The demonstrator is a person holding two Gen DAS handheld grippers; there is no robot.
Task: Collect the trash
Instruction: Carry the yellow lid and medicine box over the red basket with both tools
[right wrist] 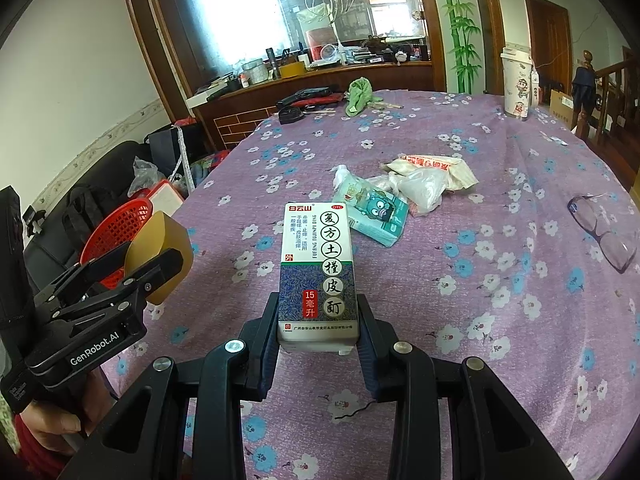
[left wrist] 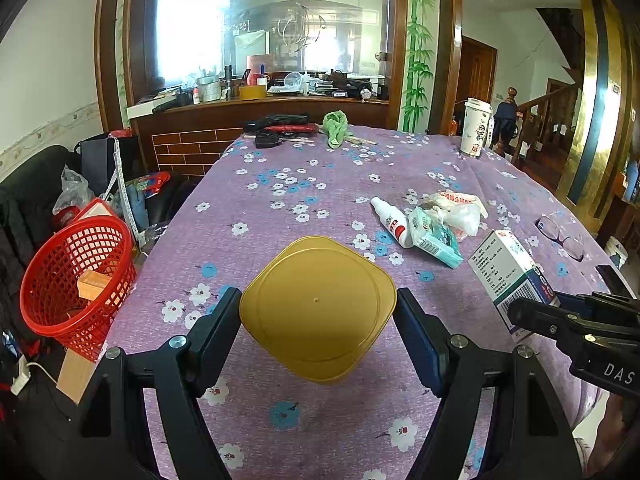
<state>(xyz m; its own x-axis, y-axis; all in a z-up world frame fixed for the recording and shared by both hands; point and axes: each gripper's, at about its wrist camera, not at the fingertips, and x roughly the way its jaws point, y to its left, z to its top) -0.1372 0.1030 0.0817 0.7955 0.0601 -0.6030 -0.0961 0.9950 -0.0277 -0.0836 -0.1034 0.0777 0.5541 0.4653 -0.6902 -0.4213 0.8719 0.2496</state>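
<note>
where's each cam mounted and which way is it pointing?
Left wrist: on the left claw, angled down across the table; its fingers clamp a gold lid; right claw at the right edge.
Right wrist: on the right claw, same heading; grips a medicine box; left claw and a hand at left.
Shared: lid, box, red basket, tissue pack.

On the medicine box [right wrist: 318, 276], at the centre of the right wrist view, "白云山" is printed in red at the top, "复方土槿皮酊" down its face, "OTC" in a small oval, "外" at its left edge and "15毫升" in red below. "GenRobot.AI" is printed on the left gripper [right wrist: 158, 266] at lower left. "DAS" is read on the right gripper [left wrist: 532, 314], lower right of the left wrist view.
</note>
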